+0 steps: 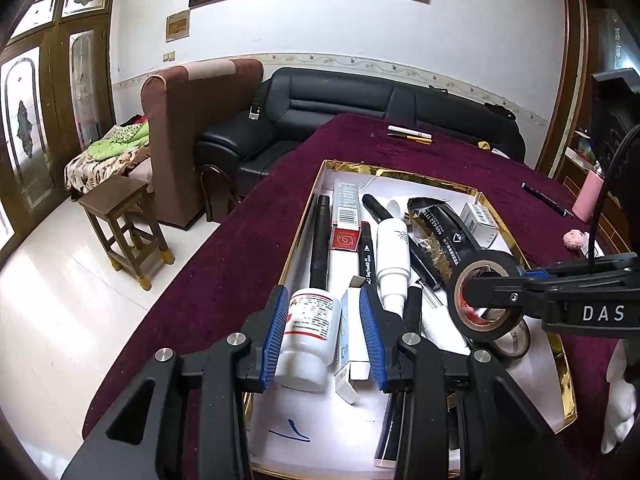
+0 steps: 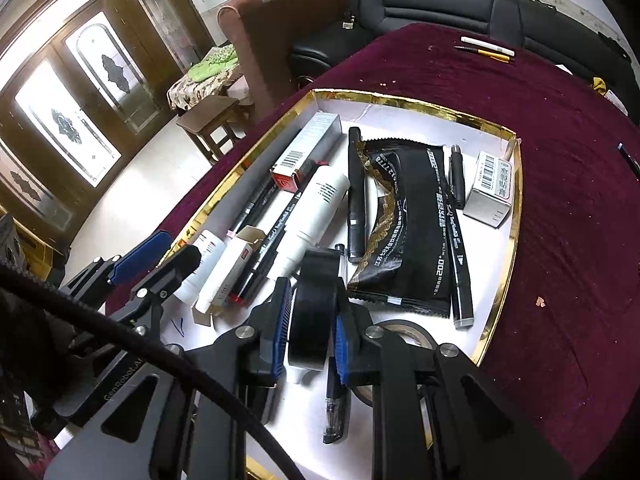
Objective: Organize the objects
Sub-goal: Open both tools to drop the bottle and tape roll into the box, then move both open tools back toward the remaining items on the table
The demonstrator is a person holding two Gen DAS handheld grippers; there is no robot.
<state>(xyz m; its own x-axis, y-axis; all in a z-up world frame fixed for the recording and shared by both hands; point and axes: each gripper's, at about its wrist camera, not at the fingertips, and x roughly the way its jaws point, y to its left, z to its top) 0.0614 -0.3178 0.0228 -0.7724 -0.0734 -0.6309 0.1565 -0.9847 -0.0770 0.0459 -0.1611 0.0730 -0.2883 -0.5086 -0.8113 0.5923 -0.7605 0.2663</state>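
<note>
Right tongs (image 2: 310, 330) hold a roll of black tape (image 2: 312, 312) across its width, blue pads on both flat sides, roll standing on edge w/ its hole facing sideways; it hangs just over the near end of the gold-rimmed box (image 2: 516, 184). In the left view one finger goes through the roll's hole. Left tongs (image 1: 324, 340) are part open around a white pill bottle (image 1: 308, 336): left pad touches it, right pad stands clear w/ a small white carton (image 1: 352, 336) in the gap, so prob. not a firm grip. Bottle lies w/ its long axis running away from the tongs, cap end nearest. The relation that matters, as I judge it: the tape sits right above the box floor, so the drop is straight down, and the right hand is the one on it. Directly under and just right of the right tongs lies a second tape roll (image 2: 404, 330), flat; a clear pen (image 2: 334, 404) runs beneath, along the tongs' line. These crowd the landing spot; the roll could end up on top of them or tip over. Further ahead: white tube (image 2: 316, 208), black marker (image 2: 458, 264), black snack pack (image 2: 404, 236), grey carton (image 2: 492, 192) far right. Beyond the box on the maroon cloth (image 2: 560, 240), well apart, pens (image 2: 486, 50) are not yet gathered. Behind: black sofa (image 1: 360, 96), wooden stool (image 1: 120, 220) left.
</note>
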